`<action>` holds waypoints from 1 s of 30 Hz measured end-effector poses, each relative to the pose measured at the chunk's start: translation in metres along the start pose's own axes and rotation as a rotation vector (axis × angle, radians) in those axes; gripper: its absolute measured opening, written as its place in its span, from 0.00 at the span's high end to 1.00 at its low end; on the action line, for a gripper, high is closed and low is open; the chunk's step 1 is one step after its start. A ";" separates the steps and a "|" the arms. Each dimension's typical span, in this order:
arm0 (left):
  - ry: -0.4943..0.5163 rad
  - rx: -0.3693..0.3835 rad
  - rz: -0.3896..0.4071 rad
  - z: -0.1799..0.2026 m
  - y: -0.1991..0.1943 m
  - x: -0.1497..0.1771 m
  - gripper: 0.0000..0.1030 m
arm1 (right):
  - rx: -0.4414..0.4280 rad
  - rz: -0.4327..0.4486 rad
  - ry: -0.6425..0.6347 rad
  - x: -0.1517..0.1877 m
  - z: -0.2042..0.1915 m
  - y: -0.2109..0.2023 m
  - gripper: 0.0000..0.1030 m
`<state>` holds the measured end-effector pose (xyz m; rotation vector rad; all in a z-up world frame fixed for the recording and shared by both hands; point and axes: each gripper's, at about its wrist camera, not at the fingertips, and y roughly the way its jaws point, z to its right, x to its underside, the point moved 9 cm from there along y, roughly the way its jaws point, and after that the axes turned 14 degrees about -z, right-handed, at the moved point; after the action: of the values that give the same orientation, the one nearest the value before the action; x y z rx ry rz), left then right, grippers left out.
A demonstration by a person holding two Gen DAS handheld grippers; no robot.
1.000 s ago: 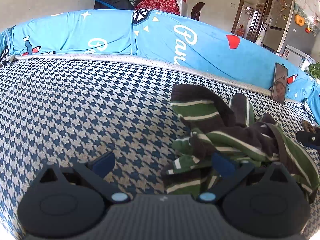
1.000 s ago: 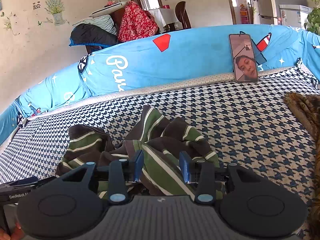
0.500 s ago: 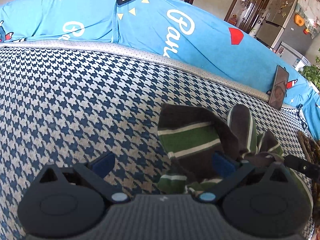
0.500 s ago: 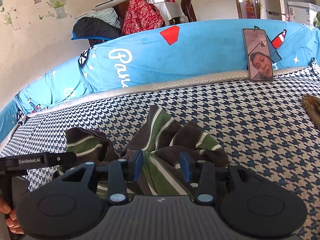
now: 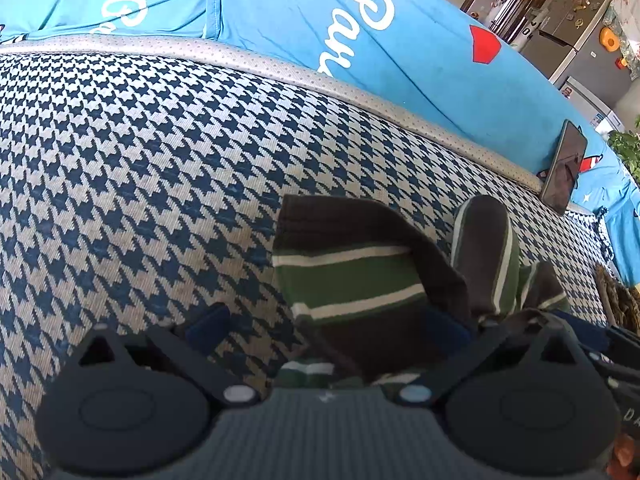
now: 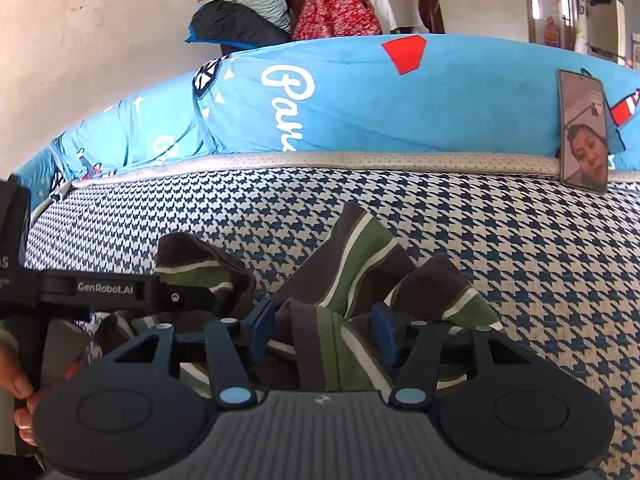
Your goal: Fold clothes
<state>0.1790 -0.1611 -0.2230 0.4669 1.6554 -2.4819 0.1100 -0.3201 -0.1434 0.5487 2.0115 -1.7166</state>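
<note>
- A crumpled striped garment [image 6: 352, 280] in green, dark brown and white lies bunched on a blue-and-white houndstooth sofa seat [image 5: 140, 160], toward the near edge
- The right gripper [image 6: 324, 330] points down into the heap; a fold of the garment sits between its blue pads [image 6: 262, 326], its jaws are opening, and the pads do not appear to press on the cloth
- The left gripper [image 5: 324, 322] stands with its fingers wide apart; its left pad [image 5: 208, 326] hangs over bare seat, and its right pad is over the garment, with striped cloth lying between them, not gripped
- In the right wrist view the left gripper's black arm reaches across the garment's left end, with a person's fingers [image 6: 18, 390] at the picture's left edge
- A bright blue printed cushion [image 6: 360, 100] runs along the back of the seat
- A phone [image 6: 583, 130] leans upright against that cushion, well apart from the garment, its screen lit
</note>
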 end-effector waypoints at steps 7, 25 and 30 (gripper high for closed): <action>0.042 -0.003 -0.013 0.008 -0.004 0.008 0.08 | 0.008 -0.043 -0.082 0.012 -0.006 0.003 0.77; 0.088 -0.051 0.080 0.009 -0.044 0.039 0.47 | 0.027 0.081 -0.043 0.023 0.006 -0.061 0.90; 0.082 -0.054 0.079 0.004 -0.045 0.073 0.46 | 0.018 0.074 -0.064 0.042 0.001 -0.076 0.90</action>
<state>0.0971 -0.1419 -0.2053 0.6225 1.6940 -2.3861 0.0328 -0.3322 -0.1053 0.5602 1.9100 -1.6882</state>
